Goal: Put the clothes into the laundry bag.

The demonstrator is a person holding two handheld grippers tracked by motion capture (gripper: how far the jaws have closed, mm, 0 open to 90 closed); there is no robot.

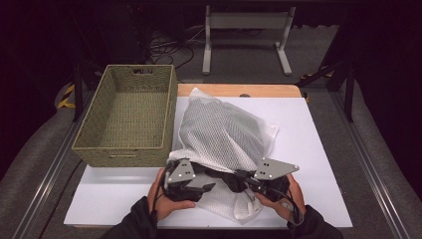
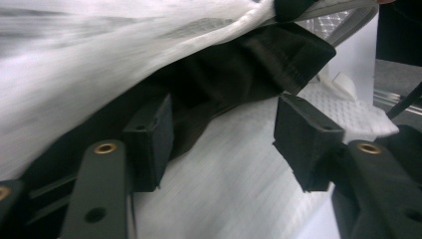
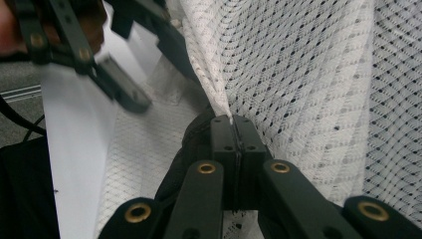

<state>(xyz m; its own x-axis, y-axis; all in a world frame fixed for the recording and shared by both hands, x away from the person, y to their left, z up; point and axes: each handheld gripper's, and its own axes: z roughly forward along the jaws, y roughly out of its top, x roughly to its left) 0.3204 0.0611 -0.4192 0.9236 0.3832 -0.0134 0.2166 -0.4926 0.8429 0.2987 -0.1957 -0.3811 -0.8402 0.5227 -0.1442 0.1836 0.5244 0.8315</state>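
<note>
Right gripper view: right tool (image 3: 232, 121) clamped on mesh bag (image 3: 298, 74); left tool (image 2: 224, 134) apart, dark cloth (image 2: 249, 64) half hidden.

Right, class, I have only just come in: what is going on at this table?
A person works at a white mesh laundry bag with a gripper in each hand. The right gripper is shut on the bag's edge, holding its mouth up. The left gripper has open jaws at that mouth, where a dark garment sits inside the bag. A woven basket stands at the left of the table.
</note>
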